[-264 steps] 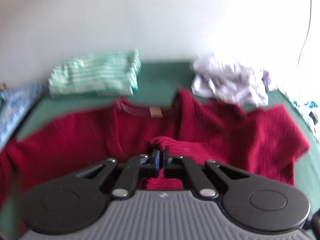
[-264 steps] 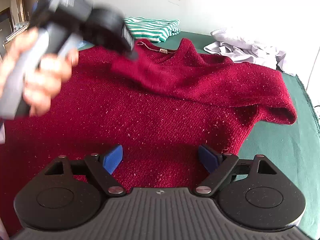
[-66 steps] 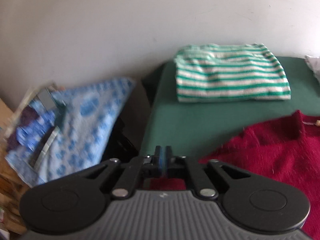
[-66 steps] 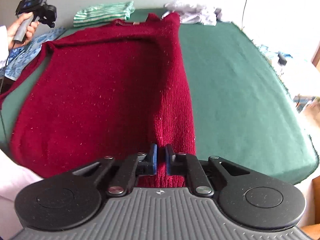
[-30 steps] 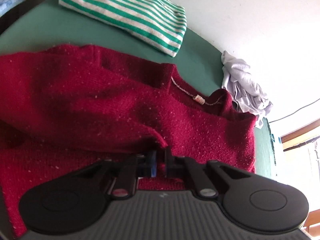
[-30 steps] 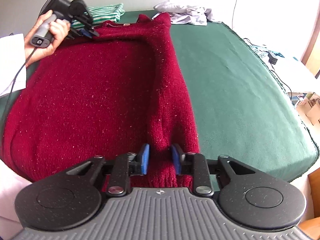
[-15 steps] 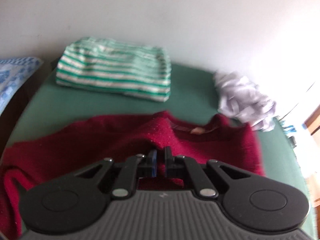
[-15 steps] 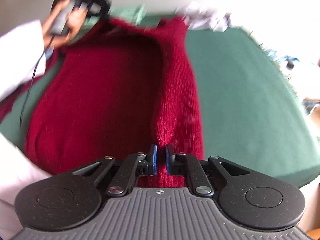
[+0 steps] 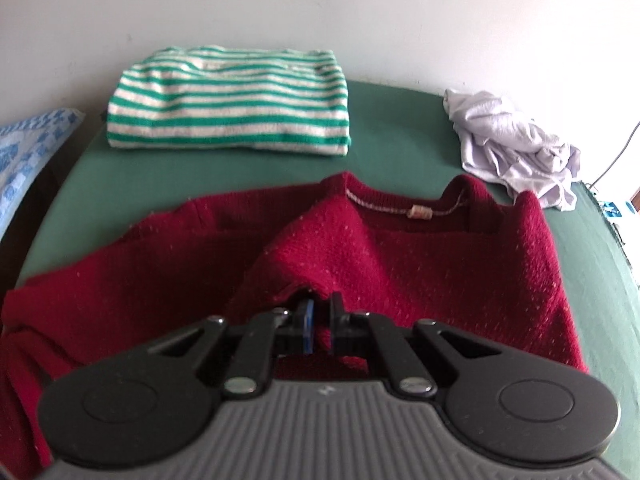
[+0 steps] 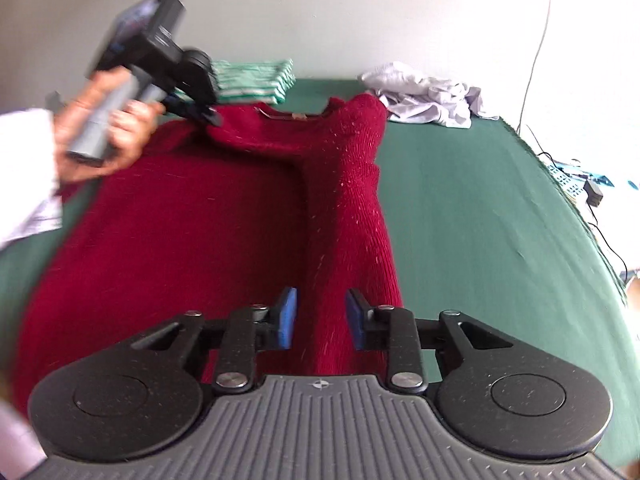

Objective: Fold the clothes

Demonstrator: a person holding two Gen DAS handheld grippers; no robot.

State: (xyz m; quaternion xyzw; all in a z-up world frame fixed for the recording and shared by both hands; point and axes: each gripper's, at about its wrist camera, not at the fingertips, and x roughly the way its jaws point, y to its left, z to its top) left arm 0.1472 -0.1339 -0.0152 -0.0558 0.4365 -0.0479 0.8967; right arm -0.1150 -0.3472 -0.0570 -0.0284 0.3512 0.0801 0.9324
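Both tools (image 9: 319, 320) over red sweater (image 9: 420, 264)

The red sweater (image 10: 192, 232) lies flat on the green counter (image 10: 480, 208), neck at 12 o'clock. One long side is folded over. A folded striped shirt (image 9: 228, 104) lies at 11 o'clock, a crumpled white one (image 9: 516, 148) at 1 o'clock.

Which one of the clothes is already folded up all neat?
The green-and-white striped top, a tidy flat stack at the back of the green table. The red sweater is still spread out, half folded, and the white garment is a crumpled heap.
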